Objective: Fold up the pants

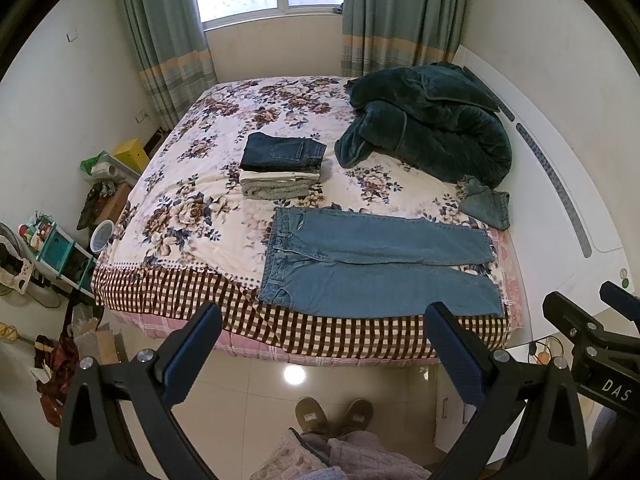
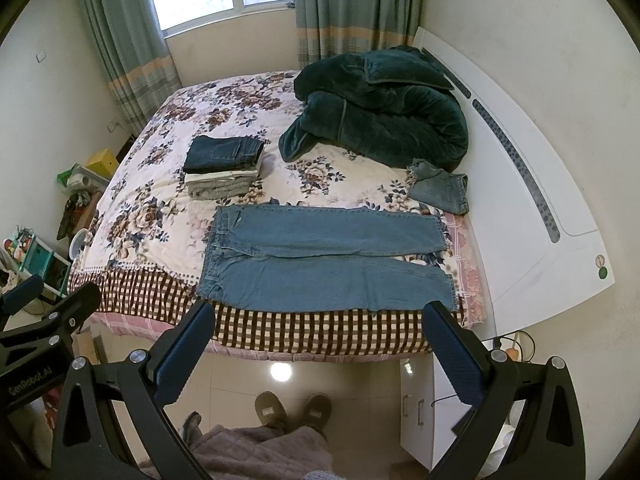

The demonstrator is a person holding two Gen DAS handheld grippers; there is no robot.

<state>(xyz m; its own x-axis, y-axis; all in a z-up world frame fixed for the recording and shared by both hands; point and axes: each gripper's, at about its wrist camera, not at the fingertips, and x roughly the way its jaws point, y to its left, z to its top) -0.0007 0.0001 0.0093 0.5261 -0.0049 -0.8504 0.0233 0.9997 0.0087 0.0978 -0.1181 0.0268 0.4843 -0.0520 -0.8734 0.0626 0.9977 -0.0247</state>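
My left gripper [image 1: 324,320] and right gripper [image 2: 320,318] are wide open, holding nothing. Past them, light blue jeans [image 2: 320,256] lie flat on the bed [image 1: 192,208]. Farther back sits a stack of folded pants [image 1: 282,164].

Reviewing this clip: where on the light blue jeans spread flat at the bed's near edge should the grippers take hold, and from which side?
The light blue jeans lie flat, waistband left, hems right, legs side by side. Probably best: the left gripper pinches the near waistband corner, the right gripper the near leg's hem, both from the foot-side edge of the bed, where the denim overhangs slightly. Both are open, holding nothing.
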